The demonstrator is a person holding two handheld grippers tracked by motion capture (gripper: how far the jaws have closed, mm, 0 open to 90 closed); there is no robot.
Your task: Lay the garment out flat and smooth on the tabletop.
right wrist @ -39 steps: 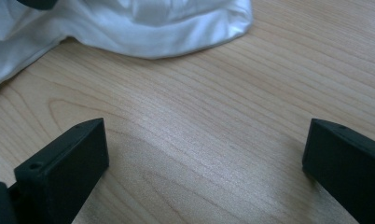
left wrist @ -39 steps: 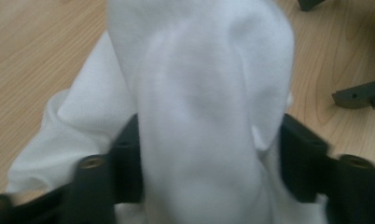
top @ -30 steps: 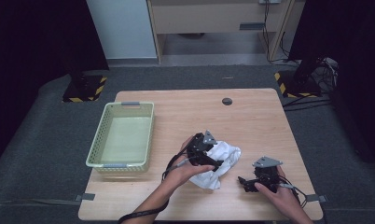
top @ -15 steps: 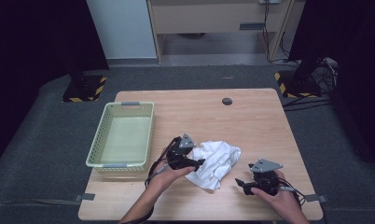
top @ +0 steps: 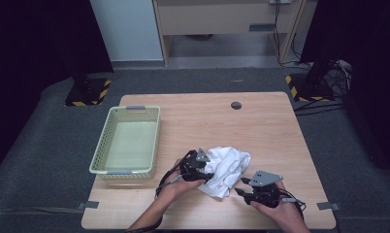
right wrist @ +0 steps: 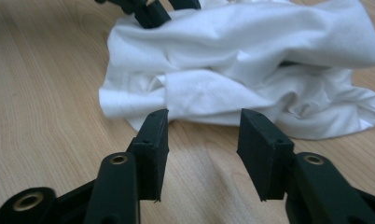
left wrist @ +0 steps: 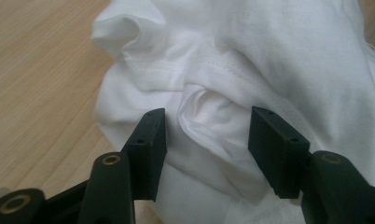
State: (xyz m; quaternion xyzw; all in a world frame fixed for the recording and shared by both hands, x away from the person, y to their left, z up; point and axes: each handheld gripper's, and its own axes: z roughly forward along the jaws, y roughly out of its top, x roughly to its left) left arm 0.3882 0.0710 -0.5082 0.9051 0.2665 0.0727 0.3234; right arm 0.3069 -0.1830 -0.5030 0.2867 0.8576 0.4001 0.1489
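Left gripper half-open, jaws just closing round a fold of cloth, not yet pinching. Right gripper half-open, closing, empty; advance it to the hem.

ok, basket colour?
Pale green basket, clearest in the high view.

The left gripper now sits lower at the near left edge of the white cloth, its jaws closing around a fold without pinching it. The right gripper is nearer the cloth's near right edge, jaws closing over bare table.
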